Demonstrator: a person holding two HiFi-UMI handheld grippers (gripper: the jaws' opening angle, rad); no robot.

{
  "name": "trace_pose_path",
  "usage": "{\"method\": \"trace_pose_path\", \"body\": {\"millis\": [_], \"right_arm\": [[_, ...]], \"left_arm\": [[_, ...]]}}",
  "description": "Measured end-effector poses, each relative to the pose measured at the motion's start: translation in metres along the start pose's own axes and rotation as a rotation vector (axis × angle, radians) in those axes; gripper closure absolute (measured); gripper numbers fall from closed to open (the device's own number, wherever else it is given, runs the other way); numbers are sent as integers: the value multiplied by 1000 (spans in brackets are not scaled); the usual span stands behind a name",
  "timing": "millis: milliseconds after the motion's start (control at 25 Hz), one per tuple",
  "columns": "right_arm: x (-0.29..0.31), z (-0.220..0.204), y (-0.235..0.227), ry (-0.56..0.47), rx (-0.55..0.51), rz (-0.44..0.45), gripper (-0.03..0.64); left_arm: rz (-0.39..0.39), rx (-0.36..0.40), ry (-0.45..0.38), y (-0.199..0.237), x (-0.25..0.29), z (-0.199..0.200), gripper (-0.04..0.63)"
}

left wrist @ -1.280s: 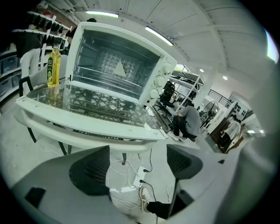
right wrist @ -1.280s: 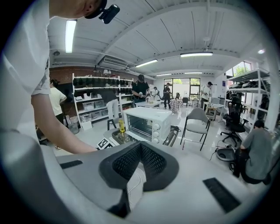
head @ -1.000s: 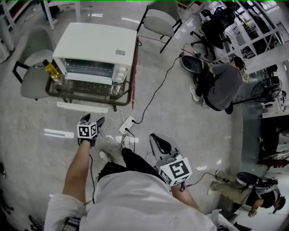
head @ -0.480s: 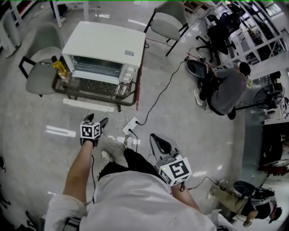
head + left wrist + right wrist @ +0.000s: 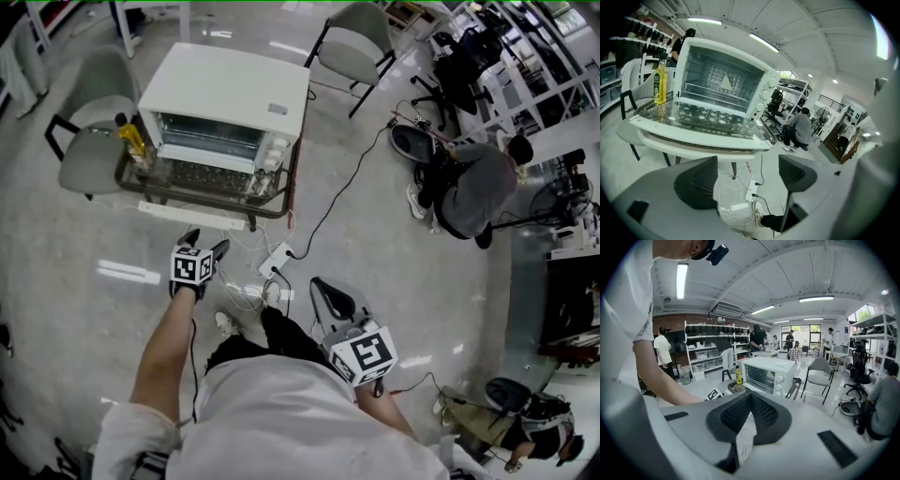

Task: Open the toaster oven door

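I see the toaster oven (image 5: 230,94) shifting toward upper centre, its door (image 5: 202,176) already down; left gripper (image 5: 206,242) gapes empty, right gripper (image 5: 323,289) is pinched closed.

**Oven on the table, both grippers in front of it**

The toaster oven (image 5: 225,103) stands on a low table (image 5: 281,192). Its door (image 5: 192,215) lies folded down flat toward the person, reaching past the table's front. A bottle (image 5: 131,141) stands on the table just left of the oven. One chair (image 5: 89,141) sits left of the table, and another (image 5: 352,42) sits behind it to the right. On the floor before the table lies a power strip (image 5: 275,258) among cables. The left hand-held gripper (image 5: 206,242) is near the door's front edge, not touching it. The right hand-held gripper (image 5: 323,292) is further right and nearer the person. A seated person (image 5: 469,187) is on the floor well to the right.
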State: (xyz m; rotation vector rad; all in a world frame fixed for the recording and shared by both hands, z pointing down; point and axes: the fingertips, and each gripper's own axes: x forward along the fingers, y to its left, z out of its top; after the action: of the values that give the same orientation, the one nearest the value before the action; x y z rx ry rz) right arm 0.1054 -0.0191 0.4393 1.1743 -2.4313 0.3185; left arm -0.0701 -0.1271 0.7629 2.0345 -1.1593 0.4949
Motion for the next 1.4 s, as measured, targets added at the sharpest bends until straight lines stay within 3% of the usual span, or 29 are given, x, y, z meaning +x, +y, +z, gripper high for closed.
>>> {"method": "trace_pose_path", "body": {"millis": [720,1400], "right_arm": [[-17,-19,-29,55,41,-136,595],[0,-34,-30,141,34,-93,595]], "left_arm": [[-34,-5,88,15,60,-11,196],[-32,-100,83,28,77,-41,196]]}}
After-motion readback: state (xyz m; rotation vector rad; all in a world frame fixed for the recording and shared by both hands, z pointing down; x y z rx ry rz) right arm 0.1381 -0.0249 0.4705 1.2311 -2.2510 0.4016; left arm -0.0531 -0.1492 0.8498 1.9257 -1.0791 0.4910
